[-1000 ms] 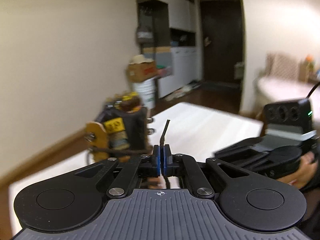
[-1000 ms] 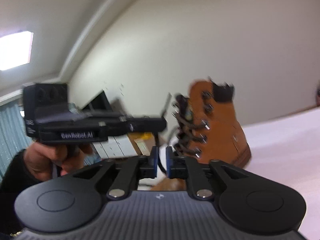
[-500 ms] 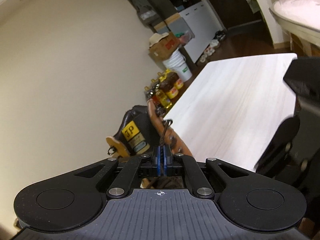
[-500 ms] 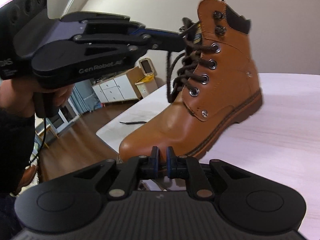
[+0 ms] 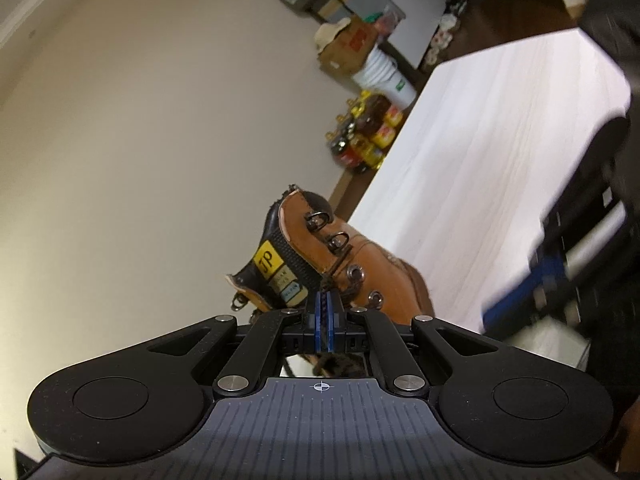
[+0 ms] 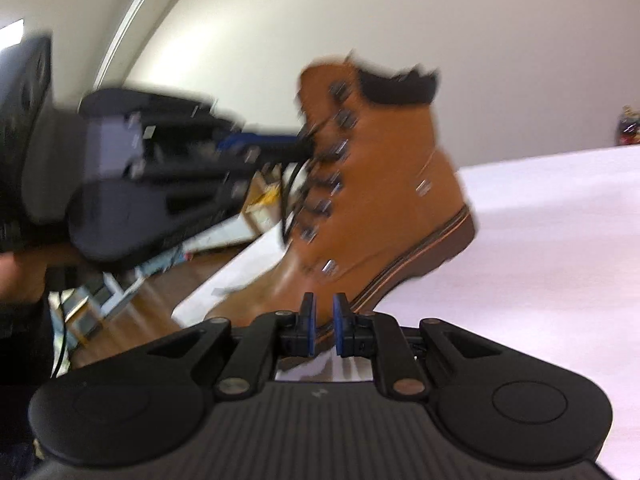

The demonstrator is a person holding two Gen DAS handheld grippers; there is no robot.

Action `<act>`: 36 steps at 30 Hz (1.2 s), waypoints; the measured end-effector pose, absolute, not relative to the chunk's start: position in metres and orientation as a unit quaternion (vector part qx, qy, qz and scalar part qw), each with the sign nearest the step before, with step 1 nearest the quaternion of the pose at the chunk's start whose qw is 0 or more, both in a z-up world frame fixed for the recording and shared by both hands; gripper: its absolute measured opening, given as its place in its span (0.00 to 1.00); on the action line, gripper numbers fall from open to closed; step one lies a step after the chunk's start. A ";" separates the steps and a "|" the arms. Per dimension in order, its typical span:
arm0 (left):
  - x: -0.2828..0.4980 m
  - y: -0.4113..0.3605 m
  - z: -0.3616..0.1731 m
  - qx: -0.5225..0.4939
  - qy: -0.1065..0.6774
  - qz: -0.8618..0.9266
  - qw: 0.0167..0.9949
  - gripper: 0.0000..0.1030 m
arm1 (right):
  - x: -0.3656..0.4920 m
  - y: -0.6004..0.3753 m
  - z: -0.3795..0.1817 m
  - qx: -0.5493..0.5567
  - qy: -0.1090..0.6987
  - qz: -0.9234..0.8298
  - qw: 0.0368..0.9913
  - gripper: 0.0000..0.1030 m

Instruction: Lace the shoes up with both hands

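Note:
A tan leather boot (image 5: 356, 252) with metal eyelets and a black tongue stands on the white table (image 5: 480, 152). In the left wrist view my left gripper (image 5: 323, 300) is shut on the dark brown lace (image 5: 334, 274), right in front of the boot's middle eyelets. The right wrist view shows the boot (image 6: 384, 184) from the side. There the left gripper (image 6: 306, 146) sits at the upper eyelets, blurred. My right gripper (image 6: 323, 314) hovers low beside the boot's sole, open by a narrow gap with nothing between its pads.
A person's hand (image 6: 16, 280) holds the left tool. On the floor beyond the table (image 6: 540, 240) are several bottles (image 5: 364, 136), a white bucket (image 5: 384, 76) and a cardboard box (image 5: 348, 44). The right tool's blurred black body (image 5: 580, 248) fills the right edge.
My left gripper has rolled and moved in toward the boot's eyelets, still holding the lace. The right gripper has dipped slightly, and its view of the boot is now blurred.

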State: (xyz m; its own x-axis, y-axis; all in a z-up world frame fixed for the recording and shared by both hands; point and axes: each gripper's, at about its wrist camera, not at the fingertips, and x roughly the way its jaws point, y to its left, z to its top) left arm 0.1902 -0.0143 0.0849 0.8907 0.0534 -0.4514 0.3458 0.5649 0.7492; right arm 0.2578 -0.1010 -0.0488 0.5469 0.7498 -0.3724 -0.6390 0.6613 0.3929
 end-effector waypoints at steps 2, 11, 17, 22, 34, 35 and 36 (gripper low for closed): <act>0.185 -0.016 0.085 0.463 0.211 -0.077 0.857 0.03 | 0.262 -0.108 -0.041 0.112 0.236 0.384 0.886 0.12; 0.166 -0.012 0.084 0.453 0.210 -0.088 0.862 0.03 | 0.278 -0.124 -0.004 0.156 0.176 0.415 0.879 0.13; 0.167 -0.008 0.081 0.427 0.236 -0.106 0.866 0.03 | 0.292 -0.133 -0.011 0.246 0.205 0.437 0.840 0.23; 0.173 -0.004 0.079 0.406 0.257 -0.114 0.870 0.03 | 0.290 -0.131 -0.020 0.256 0.222 0.423 0.840 0.23; 0.169 0.006 0.077 0.379 0.270 -0.126 0.876 0.03 | 0.282 -0.120 -0.021 0.243 0.238 0.421 0.841 0.23; 0.169 0.007 0.077 0.378 0.270 -0.127 0.876 0.03 | 0.281 -0.119 -0.021 0.242 0.240 0.421 0.840 0.23; 0.168 0.008 0.077 0.377 0.270 -0.128 0.877 0.03 | 0.280 -0.119 -0.021 0.241 0.242 0.421 0.840 0.23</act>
